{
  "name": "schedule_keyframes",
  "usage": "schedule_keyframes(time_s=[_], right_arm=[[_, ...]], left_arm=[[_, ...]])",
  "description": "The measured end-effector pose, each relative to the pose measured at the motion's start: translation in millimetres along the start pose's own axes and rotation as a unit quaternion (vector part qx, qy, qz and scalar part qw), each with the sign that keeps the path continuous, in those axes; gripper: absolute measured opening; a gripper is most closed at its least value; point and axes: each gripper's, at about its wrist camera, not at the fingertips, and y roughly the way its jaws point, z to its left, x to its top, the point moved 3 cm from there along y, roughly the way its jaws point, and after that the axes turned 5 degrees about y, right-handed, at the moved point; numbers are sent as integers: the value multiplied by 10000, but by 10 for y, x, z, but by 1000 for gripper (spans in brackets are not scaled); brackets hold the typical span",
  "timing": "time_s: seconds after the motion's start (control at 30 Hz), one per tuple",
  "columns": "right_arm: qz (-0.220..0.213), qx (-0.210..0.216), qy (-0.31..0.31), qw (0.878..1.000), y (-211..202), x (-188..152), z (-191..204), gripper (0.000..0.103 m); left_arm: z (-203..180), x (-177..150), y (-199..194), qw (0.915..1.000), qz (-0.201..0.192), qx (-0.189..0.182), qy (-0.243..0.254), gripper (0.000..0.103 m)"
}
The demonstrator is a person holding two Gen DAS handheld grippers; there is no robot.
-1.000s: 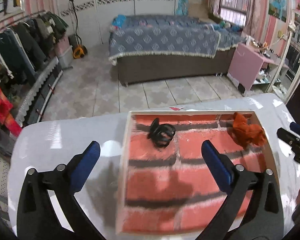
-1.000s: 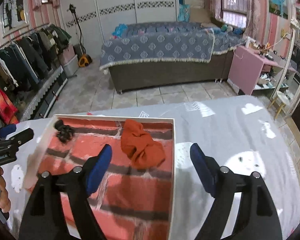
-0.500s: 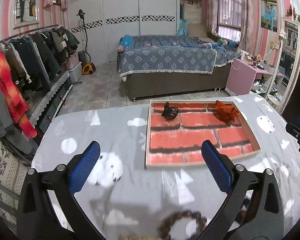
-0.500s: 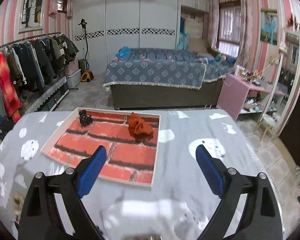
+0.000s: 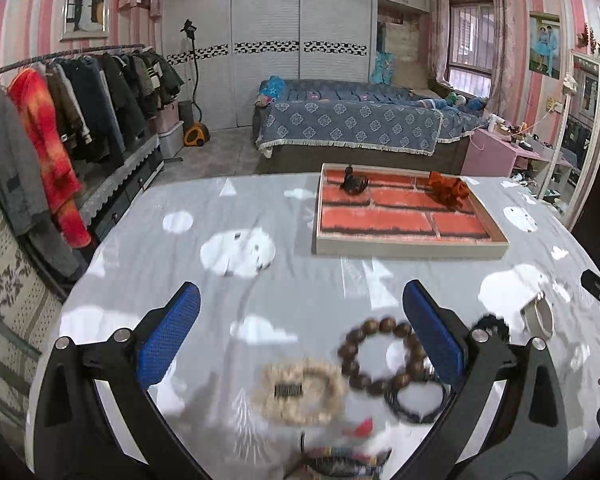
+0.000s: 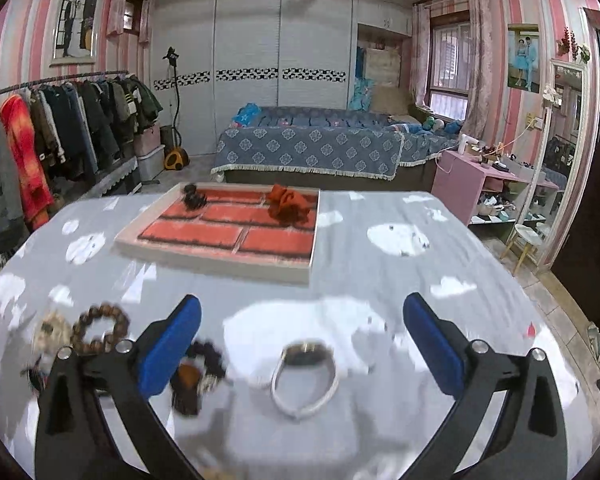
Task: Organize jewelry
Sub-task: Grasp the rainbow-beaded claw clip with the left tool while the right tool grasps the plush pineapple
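Above the near desk edge, both grippers, left gripper [image 5: 300, 332] and right gripper [image 6: 302, 340], have drawn back from the brick-patterned tray [image 5: 404, 249], jaws released and empty, the right's just widened; the wooden bead bracelet [image 5: 382, 352] and silver bangle [image 6: 305, 380] wait below for pickup.

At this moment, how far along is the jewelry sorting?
Done: a black hair claw and an orange scrunchie lie in the brick-patterned tray. In hand: nothing; both tongs are open. Left: brown bead bracelet, pale bead bracelet and silver bangle on the table.
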Motion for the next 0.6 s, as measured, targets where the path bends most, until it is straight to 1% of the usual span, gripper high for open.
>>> schedule_keyframes(time_s=[0.1,0.2,0.4,0.5,0.6], right_arm=[[16,35,6,10000,-115,-197,-1,99],[109,150,200,9996,-186,-394,-18,99],[279,243,425,9984,-273,-744,-53,99],[281,275,437,9983,-314,-838,-32,99],[260,217,383,9987,-340,-906,4,99]], left_arm=[[7,-216,-91,10000,-10,86,-13,98],[-18,-401,-161,10000,9,96,-15,98],[-106,-740,-239,9999,128,-60,-26,98],[-121,-904,-241,9996,211,-133,-118,98],[-117,-1045,-213,9988,352,-261,-221,98]])
